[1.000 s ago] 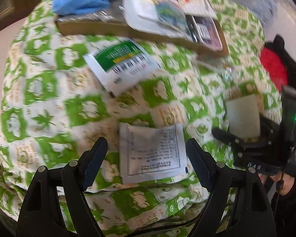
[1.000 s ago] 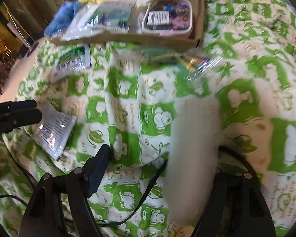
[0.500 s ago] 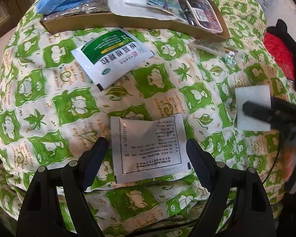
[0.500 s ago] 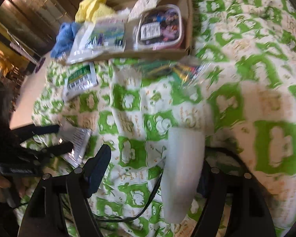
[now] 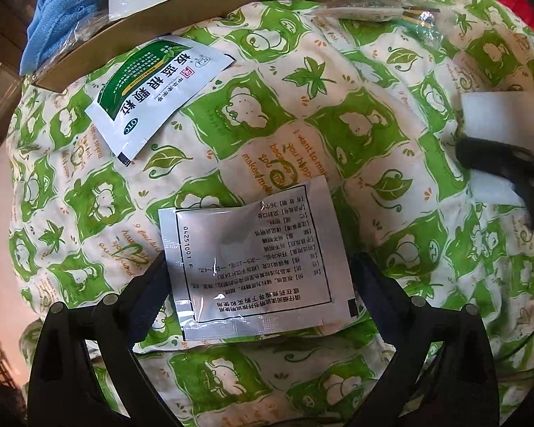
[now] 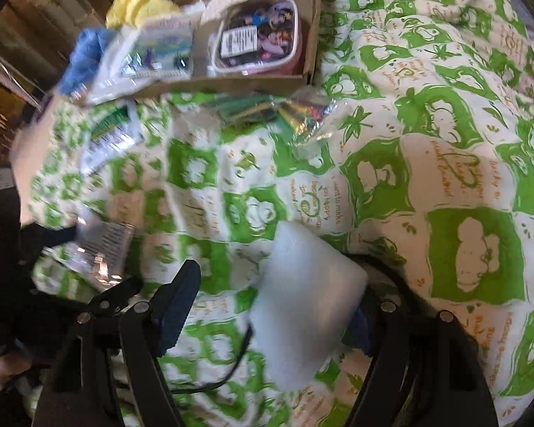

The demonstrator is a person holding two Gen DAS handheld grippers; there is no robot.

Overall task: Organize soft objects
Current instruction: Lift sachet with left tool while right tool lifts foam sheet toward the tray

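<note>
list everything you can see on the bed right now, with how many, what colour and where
Silver sachet: 1, silver, between the left tool's fingers.
Green sachet: 1, green and white, below the box.
White foam pad: 1, white, against the right tool's right finger.
Cardboard box: 1, brown, far end.
Blue cloth: 1, box's left end.
Yellow cloth: 1, behind it.
Clear packet: 1, multicoloured contents, before the box.
Quilt: 1, green and white.
Left tool: open.
Right tool: open.

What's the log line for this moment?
left gripper: open, straddling silver foil sachet | right gripper: open, white foam pad against one finger
</note>
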